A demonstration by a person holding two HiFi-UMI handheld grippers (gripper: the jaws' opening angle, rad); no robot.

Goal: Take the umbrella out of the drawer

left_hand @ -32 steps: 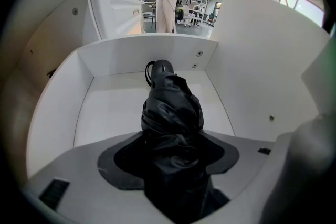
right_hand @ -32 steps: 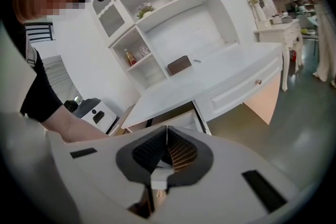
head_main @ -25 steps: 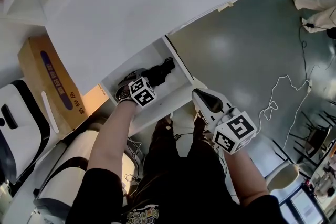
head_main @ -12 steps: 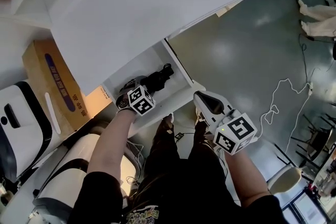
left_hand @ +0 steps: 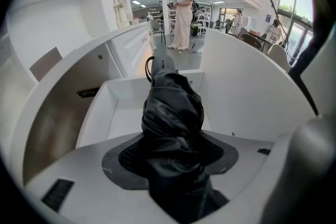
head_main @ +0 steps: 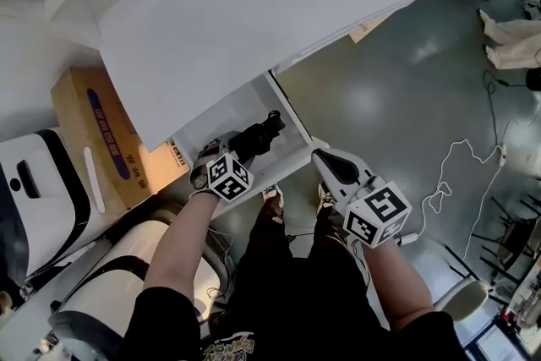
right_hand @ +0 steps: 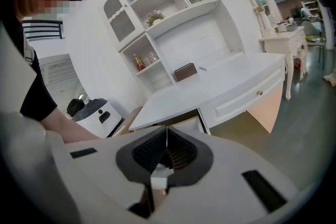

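Note:
A folded black umbrella (left_hand: 170, 113) is clamped between the jaws of my left gripper (left_hand: 170, 157), its handle end pointing away over the open white drawer (left_hand: 126, 113). From the head view the umbrella (head_main: 256, 137) hangs above the drawer (head_main: 232, 118), with the left gripper (head_main: 215, 169) at its near end. My right gripper (head_main: 334, 167) hovers at the drawer's front right corner, jaws pressed together on nothing; its own camera shows the closed tips (right_hand: 167, 136) pointing at the desk.
A white desk top (head_main: 254, 13) overhangs the drawer. A cardboard box (head_main: 97, 135) and a white round appliance (head_main: 34, 190) stand to the left. Grey floor (head_main: 397, 97) with a white cable (head_main: 456, 165) lies to the right. A person in white (left_hand: 182, 16) stands far off.
The left gripper has drawn the umbrella up and toward me, out of the drawer. The right gripper has barely shifted.

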